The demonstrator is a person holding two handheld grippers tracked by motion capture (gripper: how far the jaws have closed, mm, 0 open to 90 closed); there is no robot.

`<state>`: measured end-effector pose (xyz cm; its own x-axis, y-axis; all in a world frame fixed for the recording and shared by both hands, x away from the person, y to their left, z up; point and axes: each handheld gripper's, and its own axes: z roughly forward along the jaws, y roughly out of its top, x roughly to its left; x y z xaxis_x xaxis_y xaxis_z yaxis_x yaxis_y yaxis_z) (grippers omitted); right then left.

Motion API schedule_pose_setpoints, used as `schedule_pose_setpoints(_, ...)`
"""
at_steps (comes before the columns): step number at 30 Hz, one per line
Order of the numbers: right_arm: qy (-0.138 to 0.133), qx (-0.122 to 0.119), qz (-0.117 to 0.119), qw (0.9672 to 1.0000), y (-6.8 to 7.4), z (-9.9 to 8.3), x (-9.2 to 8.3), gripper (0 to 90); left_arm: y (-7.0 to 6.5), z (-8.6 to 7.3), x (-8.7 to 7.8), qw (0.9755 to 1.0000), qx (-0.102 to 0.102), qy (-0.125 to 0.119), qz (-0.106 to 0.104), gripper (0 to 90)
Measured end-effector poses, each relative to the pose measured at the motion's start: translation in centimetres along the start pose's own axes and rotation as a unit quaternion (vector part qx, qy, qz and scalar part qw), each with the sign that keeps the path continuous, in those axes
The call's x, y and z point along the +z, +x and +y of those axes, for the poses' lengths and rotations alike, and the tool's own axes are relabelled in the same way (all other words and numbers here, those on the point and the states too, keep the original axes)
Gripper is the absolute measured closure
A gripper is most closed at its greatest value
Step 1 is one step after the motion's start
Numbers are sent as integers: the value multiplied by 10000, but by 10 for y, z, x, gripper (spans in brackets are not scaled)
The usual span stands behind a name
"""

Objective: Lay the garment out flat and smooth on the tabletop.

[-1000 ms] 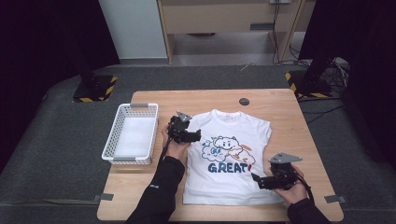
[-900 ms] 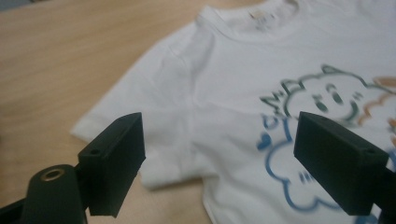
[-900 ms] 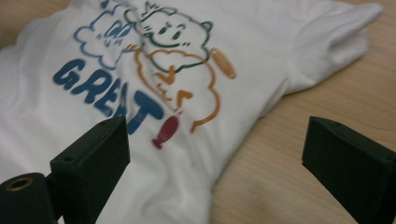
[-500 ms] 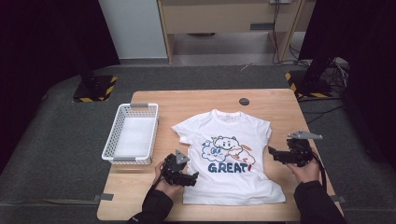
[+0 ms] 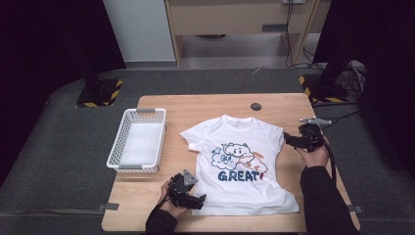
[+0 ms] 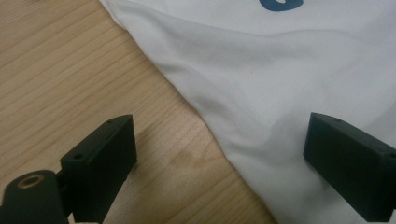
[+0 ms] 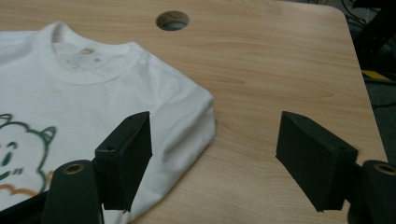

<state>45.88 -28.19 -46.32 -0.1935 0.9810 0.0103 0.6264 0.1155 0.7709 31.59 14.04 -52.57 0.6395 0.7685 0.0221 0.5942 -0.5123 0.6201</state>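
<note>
A white T-shirt [image 5: 235, 147] printed with cartoon figures and "GREAT" lies flat, front up, on the wooden table [image 5: 205, 105]. My left gripper [image 5: 199, 200] is low at the shirt's lower left corner. In the left gripper view it [image 6: 219, 126] is open and has just been opening, one jaw over bare wood, the other over the cloth [image 6: 280, 56], the shirt's edge between them. My right gripper [image 5: 288, 139] is at the shirt's right shoulder. Its jaws [image 7: 215, 119] have just been closing but stand open around the folded corner [image 7: 196, 116], pads apart from it.
A white slotted basket [image 5: 137, 142] stands at the table's left side, beside the shirt's left sleeve. A round cable hole [image 5: 256, 106] sits in the wood beyond the collar, also in the right gripper view [image 7: 173, 20]. The table's right edge is close behind the right hand.
My left gripper came from the shirt's left sleeve toward me to the lower left hem. My right gripper went from the lower right hem away to the right shoulder.
</note>
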Motion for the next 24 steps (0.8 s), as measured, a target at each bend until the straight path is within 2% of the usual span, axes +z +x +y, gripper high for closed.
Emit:
schedule_pose_setpoints(2,79,80,-84,9999,-4,-1,10,281,0,-2,0,10000,-73,7,-23,78)
schedule_pose_setpoints(4,161,138,-125,9997,-6,-3,22,282,1,-7,-2,10000,-46,-56,-50,52)
schedule_pose_setpoints(7,272,102,-150,9995,-6,-6,32,274,1,-10,-4,10000,-14,-70,-65,50)
schedule_pose_setpoints(8,389,83,-196,9990,-5,-8,42,271,2,-12,-5,9999,8,-80,-87,45)
schedule_pose_setpoints(13,458,143,-176,9987,-1,-14,58,272,4,-13,-6,9999,35,-62,-114,32)
schedule_pose_setpoints(20,569,145,-201,9981,-1,-18,68,283,5,-15,-8,9998,71,-21,-157,27)
schedule_pose_setpoints(24,657,-24,-263,9975,3,-22,71,366,6,-15,-7,9998,81,-19,-160,20)
